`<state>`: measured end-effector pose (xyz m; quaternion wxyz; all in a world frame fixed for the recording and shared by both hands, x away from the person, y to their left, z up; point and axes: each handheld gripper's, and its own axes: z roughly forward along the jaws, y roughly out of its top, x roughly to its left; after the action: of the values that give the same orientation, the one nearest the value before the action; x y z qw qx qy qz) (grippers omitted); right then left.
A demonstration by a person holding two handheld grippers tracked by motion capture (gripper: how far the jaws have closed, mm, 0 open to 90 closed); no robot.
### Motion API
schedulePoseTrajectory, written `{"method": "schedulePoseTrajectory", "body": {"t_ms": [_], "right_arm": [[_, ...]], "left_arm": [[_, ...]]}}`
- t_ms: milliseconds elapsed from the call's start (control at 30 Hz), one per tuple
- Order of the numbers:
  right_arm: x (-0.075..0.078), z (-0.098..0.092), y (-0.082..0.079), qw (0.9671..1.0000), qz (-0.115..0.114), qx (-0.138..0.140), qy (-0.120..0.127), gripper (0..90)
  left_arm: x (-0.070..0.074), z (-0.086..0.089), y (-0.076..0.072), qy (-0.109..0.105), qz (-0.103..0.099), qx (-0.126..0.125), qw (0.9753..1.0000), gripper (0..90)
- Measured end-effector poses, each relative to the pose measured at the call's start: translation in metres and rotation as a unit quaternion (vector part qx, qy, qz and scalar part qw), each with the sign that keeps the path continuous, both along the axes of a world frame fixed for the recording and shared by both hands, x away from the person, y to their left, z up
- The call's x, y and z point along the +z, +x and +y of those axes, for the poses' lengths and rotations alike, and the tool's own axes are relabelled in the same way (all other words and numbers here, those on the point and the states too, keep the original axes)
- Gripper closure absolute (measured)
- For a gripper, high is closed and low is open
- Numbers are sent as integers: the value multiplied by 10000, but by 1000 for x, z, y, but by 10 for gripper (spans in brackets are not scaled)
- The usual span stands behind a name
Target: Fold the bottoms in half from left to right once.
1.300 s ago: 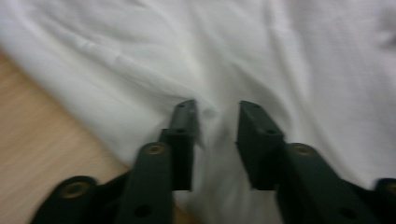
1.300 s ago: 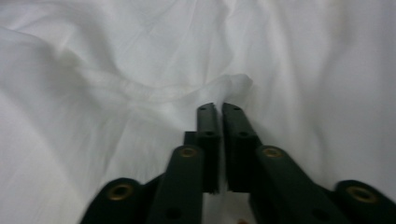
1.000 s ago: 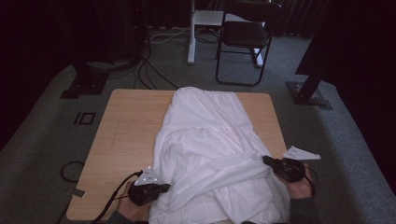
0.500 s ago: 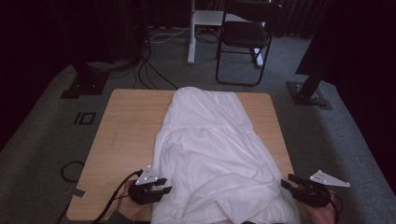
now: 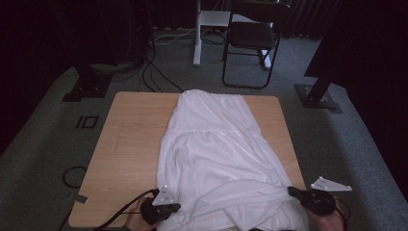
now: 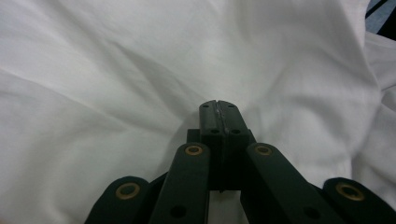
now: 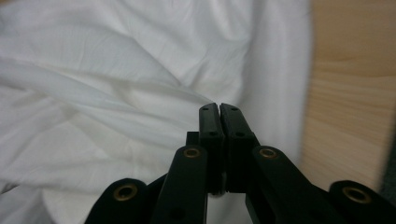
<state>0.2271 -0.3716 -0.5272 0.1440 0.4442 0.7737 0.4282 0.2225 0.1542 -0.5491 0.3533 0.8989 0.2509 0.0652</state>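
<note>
High view: white crumpled cotton garment (image 5: 216,159) spread along light wooden tabletop (image 5: 130,144), position unchanged. Left gripper (image 5: 166,208) at near hem, fingers together, unmoved. Right gripper (image 5: 300,195), fingers together, shifted inward onto hem corner.

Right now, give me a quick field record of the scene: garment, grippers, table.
garment: white garment spread lengthwise on the table, wrinkled, near end bunched into folds
table: light wooden table, bare wood left of the cloth
left gripper: at the near left edge of the cloth, jaws shut, tips against the fabric; pinch not clear
right gripper: at the near right corner, jaws shut beside the cloth
background: folding chair on grey carpet beyond the table
</note>
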Motion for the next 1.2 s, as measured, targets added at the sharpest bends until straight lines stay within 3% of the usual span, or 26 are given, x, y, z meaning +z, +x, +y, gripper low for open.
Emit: {"method": "schedulePoseTrajectory", "body": {"t_ms": [100, 200, 300, 400, 500, 567, 767, 833, 900, 933, 1067, 1200], "right_arm": [[8, -16, -13, 9998, -165, -56, 74, 879], [3, -34, -28, 9999, -79, 9, 68, 843], [0, -39, -30, 9995, -153, -66, 264, 561], [7, -35, -21, 9987, -303, -68, 404, 478], [12, -24, 1, 9987, -339, -104, 377, 479], [11, -13, 20, 9991, -331, -92, 251, 494], [9, 24, 80, 9992, -386, -112, 73, 485], [11, 38, 99, 9989, -464, -92, 31, 477], [13, 52, 118, 9986, -514, -115, -75, 468], [14, 58, 128, 9985, -519, -114, -88, 462], [10, 80, 166, 9986, -407, -170, -292, 425], [5, 97, 194, 9989, -267, -230, -324, 388]], "left_arm": [[6, 3, -7, -148, 84, -154, 9997, 900], [9, 5, -12, -147, 69, -224, 9996, 900], [18, 13, -4, -366, -214, 166, 9990, 639], [28, 27, 17, -566, -478, 791, 9941, 552], [34, 40, 43, -787, -604, 1309, 9864, 499], [35, 45, 60, -790, -685, 1545, 9824, 477], [41, 40, 99, -383, -1018, 1820, 9773, 396], [40, 41, 115, -425, -936, 1940, 9756, 370], [39, 42, 129, -330, -954, 2135, 9717, 363], [38, 42, 135, -286, -914, 2181, 9712, 361], [33, 42, 161, -157, -802, 2405, 9672, 338], [26, 41, 183, -103, -697, 2585, 9634, 338]]}}
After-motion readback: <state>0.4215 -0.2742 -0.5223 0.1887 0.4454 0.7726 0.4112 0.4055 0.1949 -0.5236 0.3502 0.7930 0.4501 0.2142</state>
